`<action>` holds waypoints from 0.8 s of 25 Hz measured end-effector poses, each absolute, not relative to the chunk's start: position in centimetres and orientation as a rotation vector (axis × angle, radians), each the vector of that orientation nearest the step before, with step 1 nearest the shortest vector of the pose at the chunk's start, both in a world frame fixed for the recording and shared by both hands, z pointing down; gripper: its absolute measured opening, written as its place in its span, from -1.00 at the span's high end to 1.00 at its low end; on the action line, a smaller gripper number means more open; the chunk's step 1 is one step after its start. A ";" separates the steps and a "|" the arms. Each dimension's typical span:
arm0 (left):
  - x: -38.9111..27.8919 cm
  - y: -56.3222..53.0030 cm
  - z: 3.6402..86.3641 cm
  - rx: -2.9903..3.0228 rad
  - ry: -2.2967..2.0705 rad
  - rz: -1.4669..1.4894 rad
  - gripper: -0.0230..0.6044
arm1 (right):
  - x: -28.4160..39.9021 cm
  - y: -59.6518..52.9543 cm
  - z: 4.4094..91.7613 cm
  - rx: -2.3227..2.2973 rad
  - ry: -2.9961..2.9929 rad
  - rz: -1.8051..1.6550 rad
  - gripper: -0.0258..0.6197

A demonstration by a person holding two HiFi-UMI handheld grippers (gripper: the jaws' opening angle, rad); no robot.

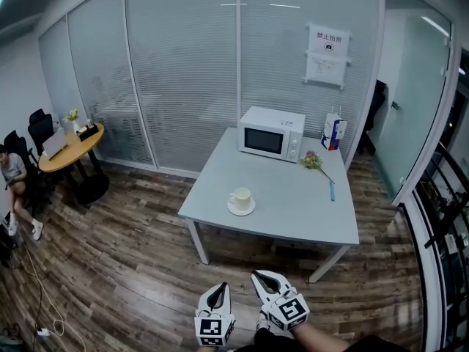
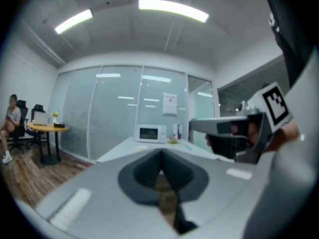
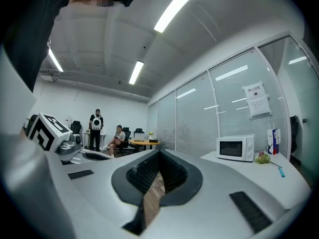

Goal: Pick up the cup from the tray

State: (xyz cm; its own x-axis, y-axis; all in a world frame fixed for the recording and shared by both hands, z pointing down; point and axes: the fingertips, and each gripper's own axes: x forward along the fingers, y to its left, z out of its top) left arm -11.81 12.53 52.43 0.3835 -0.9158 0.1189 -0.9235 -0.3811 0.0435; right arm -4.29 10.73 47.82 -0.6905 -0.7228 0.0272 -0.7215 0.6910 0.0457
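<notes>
A cream cup (image 1: pixel 241 197) stands upright on a small white saucer (image 1: pixel 242 210) near the front left of the grey table (image 1: pixel 297 215). Both grippers hang low over the wooden floor, well short of the table. In the head view my left gripper (image 1: pixel 218 292) is at the bottom centre and my right gripper (image 1: pixel 264 278) is just right of it. In the left gripper view the left gripper (image 2: pixel 160 154) has its jaws together with nothing held. In the right gripper view the right gripper (image 3: pixel 159 152) has its tips meeting and holds nothing.
A white microwave (image 1: pixel 272 133) sits at the table's back, with a milk carton (image 1: pixel 334 133), a small flower bunch (image 1: pixel 312 160) and a blue pen (image 1: pixel 332 191) to its right. A round wooden table (image 1: pixel 72 147), office chairs and a seated person (image 1: pixel 13 174) are at far left. Glass walls close the room behind.
</notes>
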 end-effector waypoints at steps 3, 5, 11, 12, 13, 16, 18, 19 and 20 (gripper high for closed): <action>-11.6 10.5 52.5 2.517 -1.709 0.129 0.92 | -3.8 8.7 47.8 1.214 -2.867 -0.035 0.95; -11.1 8.7 52.4 2.515 -1.717 0.143 0.92 | -3.1 6.9 47.6 1.216 -2.880 -0.031 0.95; -8.9 2.5 51.9 2.517 -1.743 0.168 0.92 | -0.7 1.3 46.6 1.220 -2.904 -0.096 0.95; -8.6 1.4 51.8 2.512 -1.757 0.170 0.92 | -0.3 0.3 46.5 1.215 -2.911 -0.098 0.95; -8.3 0.2 51.7 2.506 -1.773 0.165 0.92 | 0.1 -0.8 46.4 1.208 -2.917 -0.100 0.95; -7.0 -3.1 50.8 2.492 -1.804 0.112 0.92 | 1.5 -4.1 46.5 1.159 -2.944 -0.117 0.95; -5.9 -4.8 50.6 2.486 -1.804 0.095 0.92 | 2.5 -5.6 46.9 1.123 -2.950 -0.121 0.95; -5.5 -5.5 50.6 2.483 -1.802 0.101 0.92 | 2.8 -6.1 46.9 1.109 -2.952 -0.121 0.95; -5.2 -6.1 50.7 2.478 -1.801 0.110 0.92 | 3.1 -6.6 46.9 1.098 -2.956 -0.118 0.95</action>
